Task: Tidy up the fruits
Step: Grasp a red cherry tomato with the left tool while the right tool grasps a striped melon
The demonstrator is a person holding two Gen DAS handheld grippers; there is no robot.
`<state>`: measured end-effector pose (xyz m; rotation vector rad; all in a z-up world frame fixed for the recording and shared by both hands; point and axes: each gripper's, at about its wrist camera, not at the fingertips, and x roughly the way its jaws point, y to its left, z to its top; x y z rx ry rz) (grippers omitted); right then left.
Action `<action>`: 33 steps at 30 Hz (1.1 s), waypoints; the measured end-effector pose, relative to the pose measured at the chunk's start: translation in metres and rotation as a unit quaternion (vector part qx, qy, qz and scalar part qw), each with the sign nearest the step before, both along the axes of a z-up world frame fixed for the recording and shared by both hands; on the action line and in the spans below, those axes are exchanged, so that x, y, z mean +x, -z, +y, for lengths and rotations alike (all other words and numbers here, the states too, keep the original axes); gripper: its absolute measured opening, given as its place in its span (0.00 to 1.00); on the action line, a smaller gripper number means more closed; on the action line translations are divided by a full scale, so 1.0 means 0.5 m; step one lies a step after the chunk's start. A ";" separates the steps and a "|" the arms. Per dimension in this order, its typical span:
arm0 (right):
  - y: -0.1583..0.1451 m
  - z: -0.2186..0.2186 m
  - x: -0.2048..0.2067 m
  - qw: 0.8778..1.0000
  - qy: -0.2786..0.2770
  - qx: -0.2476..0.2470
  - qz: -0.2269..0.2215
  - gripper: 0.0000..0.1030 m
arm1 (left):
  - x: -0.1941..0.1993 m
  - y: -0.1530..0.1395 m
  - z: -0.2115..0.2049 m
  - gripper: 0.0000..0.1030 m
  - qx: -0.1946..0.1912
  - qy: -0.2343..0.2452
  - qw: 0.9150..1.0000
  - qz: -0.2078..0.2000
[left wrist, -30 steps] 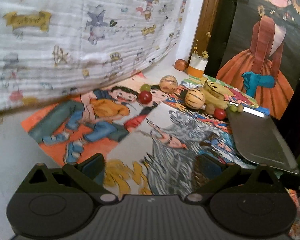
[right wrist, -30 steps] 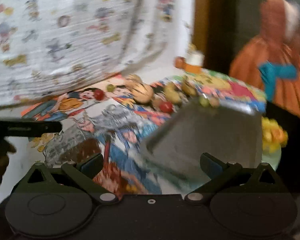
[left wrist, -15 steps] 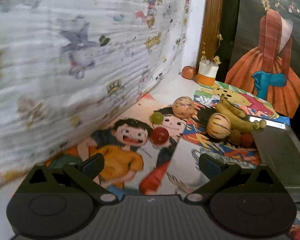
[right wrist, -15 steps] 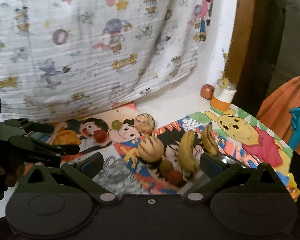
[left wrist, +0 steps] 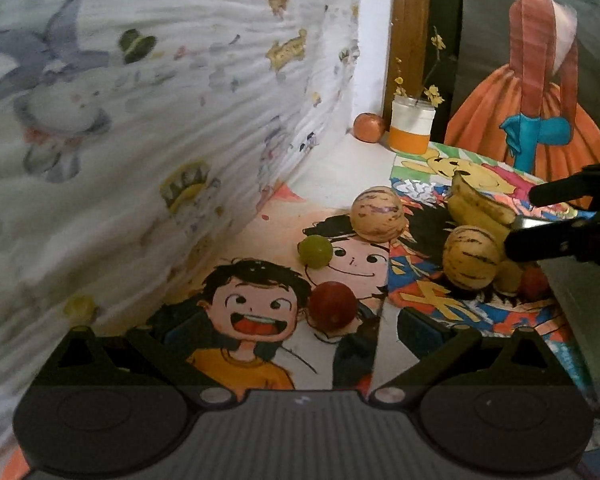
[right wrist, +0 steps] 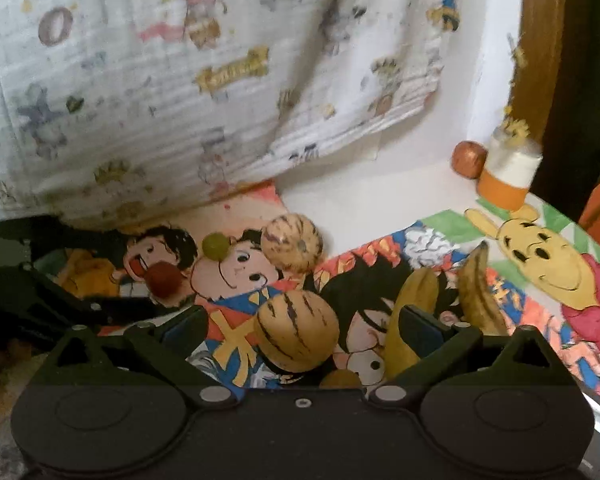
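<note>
In the left wrist view my left gripper (left wrist: 300, 330) is open, and a red round fruit (left wrist: 333, 310) lies on the picture mat just ahead of its fingertips. Beyond it are a green grape (left wrist: 315, 251), two striped yellow melons (left wrist: 376, 212) (left wrist: 473, 256) and bananas (left wrist: 476, 204). My right gripper (right wrist: 302, 328) is open with the nearer striped melon (right wrist: 298, 332) between its fingers, no contact visible. The bananas (right wrist: 414, 308) lie just right of it. The red fruit (right wrist: 165, 278) and grape (right wrist: 216, 246) sit to the left, near the left gripper's fingers (right wrist: 60, 300).
A grey metal tray (left wrist: 580, 300) lies at the right edge. A white-and-orange jar (left wrist: 412, 128) with flowers and an orange-brown fruit (left wrist: 369, 127) stand in the back corner. A patterned cloth (left wrist: 140, 140) hangs along the left side. A small brownish fruit (right wrist: 342, 380) lies under the right gripper.
Both grippers have moved forward and down toward the fruits. The right one swung left off the tray and now straddles the near melon; the left now faces the red fruit.
</note>
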<state>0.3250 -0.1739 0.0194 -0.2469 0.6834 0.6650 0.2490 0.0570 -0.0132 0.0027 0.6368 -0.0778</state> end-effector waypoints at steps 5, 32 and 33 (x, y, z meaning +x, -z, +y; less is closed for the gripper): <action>0.029 0.020 0.006 1.000 -0.019 -0.013 -0.007 0.94 | 0.019 0.009 -0.007 0.99 0.011 0.012 1.000 0.001; 0.079 0.030 0.028 1.000 -0.009 0.000 0.011 0.56 | 0.054 0.016 -0.013 0.53 -0.001 0.016 1.000 0.024; 0.078 0.029 0.028 1.000 -0.007 0.001 0.012 0.56 | 0.054 0.016 -0.014 0.48 0.000 0.020 1.000 0.024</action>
